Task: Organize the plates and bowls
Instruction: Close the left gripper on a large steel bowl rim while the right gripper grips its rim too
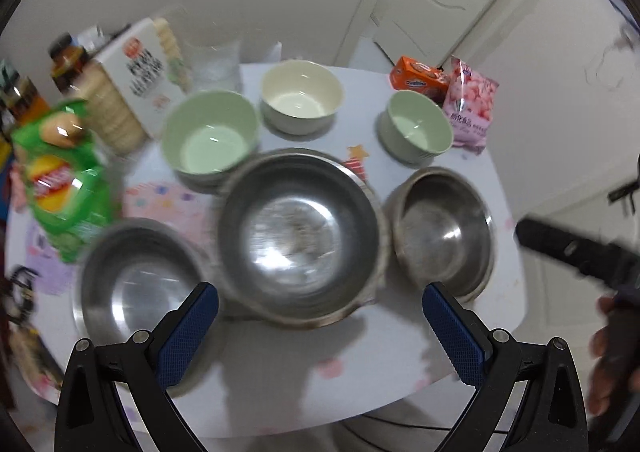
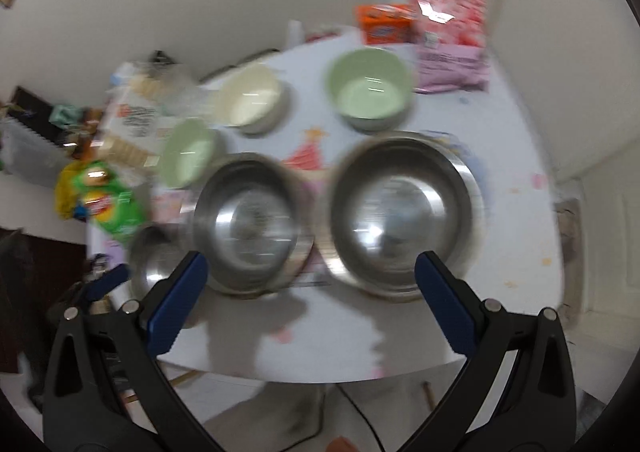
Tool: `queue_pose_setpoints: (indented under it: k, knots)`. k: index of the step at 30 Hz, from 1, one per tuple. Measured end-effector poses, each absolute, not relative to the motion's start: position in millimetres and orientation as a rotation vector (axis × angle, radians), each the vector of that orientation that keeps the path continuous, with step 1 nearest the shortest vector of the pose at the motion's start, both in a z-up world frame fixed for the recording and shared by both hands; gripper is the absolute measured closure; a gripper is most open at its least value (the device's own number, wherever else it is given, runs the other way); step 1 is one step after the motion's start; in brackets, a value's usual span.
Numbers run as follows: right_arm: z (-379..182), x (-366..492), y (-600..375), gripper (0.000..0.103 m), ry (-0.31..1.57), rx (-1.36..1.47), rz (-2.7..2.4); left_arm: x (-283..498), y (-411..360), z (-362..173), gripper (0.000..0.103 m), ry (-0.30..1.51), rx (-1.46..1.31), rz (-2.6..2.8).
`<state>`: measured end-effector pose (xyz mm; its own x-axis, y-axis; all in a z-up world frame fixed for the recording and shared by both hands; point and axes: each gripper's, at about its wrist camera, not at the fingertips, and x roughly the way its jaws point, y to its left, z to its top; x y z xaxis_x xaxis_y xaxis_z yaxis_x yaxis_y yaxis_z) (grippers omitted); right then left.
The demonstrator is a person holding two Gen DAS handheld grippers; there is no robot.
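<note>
Three steel bowls stand in a row on the white table (image 1: 376,364): a left one (image 1: 136,284), a large middle one (image 1: 300,236) and a right one (image 1: 444,228). Behind them are a green bowl (image 1: 210,136), a cream bowl (image 1: 302,96) and a smaller green bowl (image 1: 416,126). My left gripper (image 1: 320,304) is open and empty above the table's near edge, before the middle steel bowl. My right gripper (image 2: 310,272) is open and empty, between the middle steel bowl (image 2: 250,220) and the right steel bowl (image 2: 404,212). Both views are blurred.
A green chip bag (image 1: 64,176), a white box (image 1: 140,72) and bottles (image 1: 68,60) crowd the table's left side. An orange box (image 1: 420,78) and a pink snack bag (image 1: 472,104) sit at the back right. The right hand-held gripper (image 1: 580,256) shows at the right edge.
</note>
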<state>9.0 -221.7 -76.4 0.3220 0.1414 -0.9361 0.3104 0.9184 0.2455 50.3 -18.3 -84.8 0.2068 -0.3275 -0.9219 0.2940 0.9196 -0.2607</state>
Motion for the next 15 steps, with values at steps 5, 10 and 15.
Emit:
queue_pose_setpoints:
  k: [5, 10, 15]
  knots:
    - [-105, 6, -287, 0.000, 1.297, 0.501, -0.216, 60, -85, -92, 0.000, 1.194, 0.099, -0.518]
    - [-152, -1, -338, 0.000, 1.363, 0.636, -0.304, 76, -151, -120, 0.000, 1.188, 0.206, -0.607]
    - [-192, -2, -356, 0.000, 1.441, 0.718, -0.307, 92, -183, -155, 0.000, 1.259, 0.241, -0.628]
